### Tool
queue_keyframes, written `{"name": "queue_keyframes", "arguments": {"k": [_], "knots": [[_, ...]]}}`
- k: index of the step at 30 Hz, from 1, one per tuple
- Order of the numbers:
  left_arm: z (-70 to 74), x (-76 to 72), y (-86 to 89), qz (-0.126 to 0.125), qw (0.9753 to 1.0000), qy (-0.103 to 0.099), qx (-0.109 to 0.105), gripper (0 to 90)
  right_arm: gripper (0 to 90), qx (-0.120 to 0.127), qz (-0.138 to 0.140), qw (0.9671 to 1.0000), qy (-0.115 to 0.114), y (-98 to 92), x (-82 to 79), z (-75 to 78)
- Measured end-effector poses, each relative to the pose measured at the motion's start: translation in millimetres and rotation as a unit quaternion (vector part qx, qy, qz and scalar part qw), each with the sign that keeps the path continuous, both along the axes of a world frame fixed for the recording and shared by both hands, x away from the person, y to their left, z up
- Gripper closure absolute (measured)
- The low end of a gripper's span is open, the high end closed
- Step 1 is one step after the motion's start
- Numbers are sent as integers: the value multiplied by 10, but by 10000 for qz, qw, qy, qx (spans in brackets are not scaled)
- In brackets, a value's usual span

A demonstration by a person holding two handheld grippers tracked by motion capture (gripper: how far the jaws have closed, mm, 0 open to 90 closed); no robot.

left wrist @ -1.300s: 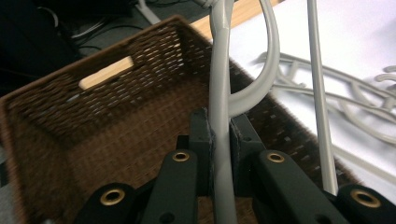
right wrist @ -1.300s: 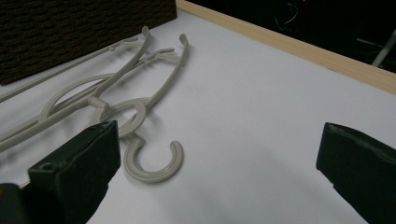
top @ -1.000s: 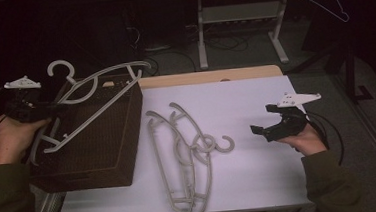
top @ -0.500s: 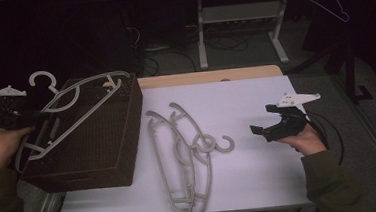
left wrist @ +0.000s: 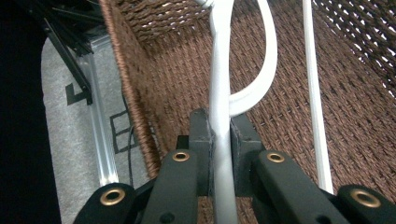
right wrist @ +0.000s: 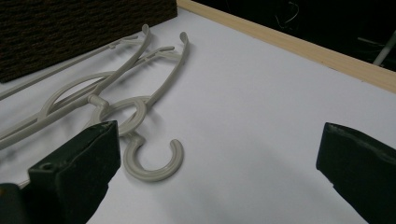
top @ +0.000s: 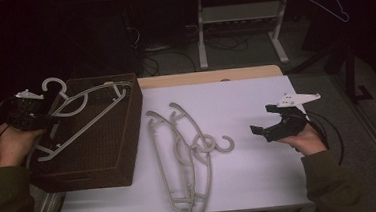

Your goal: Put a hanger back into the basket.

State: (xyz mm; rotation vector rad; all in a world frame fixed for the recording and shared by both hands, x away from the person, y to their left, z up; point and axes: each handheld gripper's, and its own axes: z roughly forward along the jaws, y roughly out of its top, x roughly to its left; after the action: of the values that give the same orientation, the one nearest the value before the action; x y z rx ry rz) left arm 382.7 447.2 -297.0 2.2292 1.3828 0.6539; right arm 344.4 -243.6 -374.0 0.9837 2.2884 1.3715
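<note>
A dim room seen from above, with a white table (top: 256, 111) and a person's two forearms in dark green sleeves coming in from the bottom edge. At the left end of the table sits a dark brown woven basket (top: 104, 157), rectangular and open at the top. The left gripper (top: 44, 116), held in the left hand (top: 11, 146) just beyond the basket's left wall, has its two black jaws pressed tight on a white plastic hanger (top: 84, 116) — in the left gripper view the hanger's pale bar (left wrist: 222, 140) runs straight up between the pads, with woven basket wall behind it. The hanger lies tilted across the basket's open top, its hook (top: 54, 85) pointing up and left past the rim, its far arm reaching toward the basket's back right corner.

On the bare tabletop, just right of the basket, lies a loose pile of grey hangers (top: 187, 156), overlapping one another, their hooks curling toward the right.

The right gripper (top: 267, 125) hovers above the table near its right edge, held in the right hand (top: 306, 140), well apart from the pile — its jaws stand wide, holding nothing. The right gripper view looks across the white surface at the nearest grey hook (right wrist: 154, 161), with the table's wooden edge (right wrist: 299, 46) behind
</note>
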Motion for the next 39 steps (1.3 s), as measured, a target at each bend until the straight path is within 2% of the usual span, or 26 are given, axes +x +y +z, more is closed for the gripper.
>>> {"name": "queue_keyframes", "arguments": {"k": [6,17,23,25,27,29,30,34,35,37,39], "knots": [[-140,70,-83,-43,9998,125,136,819,0,-9,11,10000,-2,1,1,0],[-343,133,-146,-44,9994,299,185,819,0,4,0,10000,8,-4,-1,0],[-422,127,-144,-14,9994,349,25,814,0,-3,19,10000,-13,-1,0,2],[-434,125,-120,-56,9992,406,-34,789,0,-9,25,10000,1,5,0,-1],[-441,120,-93,-20,9991,421,-19,689,0,-10,37,10000,0,11,0,-2],[-435,106,-55,15,9992,386,-88,651,0,-13,37,10000,-1,15,2,-4],[-423,97,-35,26,9992,357,-153,615,0,-17,41,10000,10,17,4,-6],[-388,74,-20,-12,9991,235,-349,562,0,-18,40,10000,14,26,1,-5],[-365,67,-35,-72,9987,191,-464,509,0,-16,48,10000,-13,30,0,0],[-348,61,-46,-115,9985,148,-509,478,0,-12,54,10000,-20,30,-1,2],[-314,55,-77,-235,9973,57,-698,454,0,-18,48,10000,-20,31,-1,2]]}}
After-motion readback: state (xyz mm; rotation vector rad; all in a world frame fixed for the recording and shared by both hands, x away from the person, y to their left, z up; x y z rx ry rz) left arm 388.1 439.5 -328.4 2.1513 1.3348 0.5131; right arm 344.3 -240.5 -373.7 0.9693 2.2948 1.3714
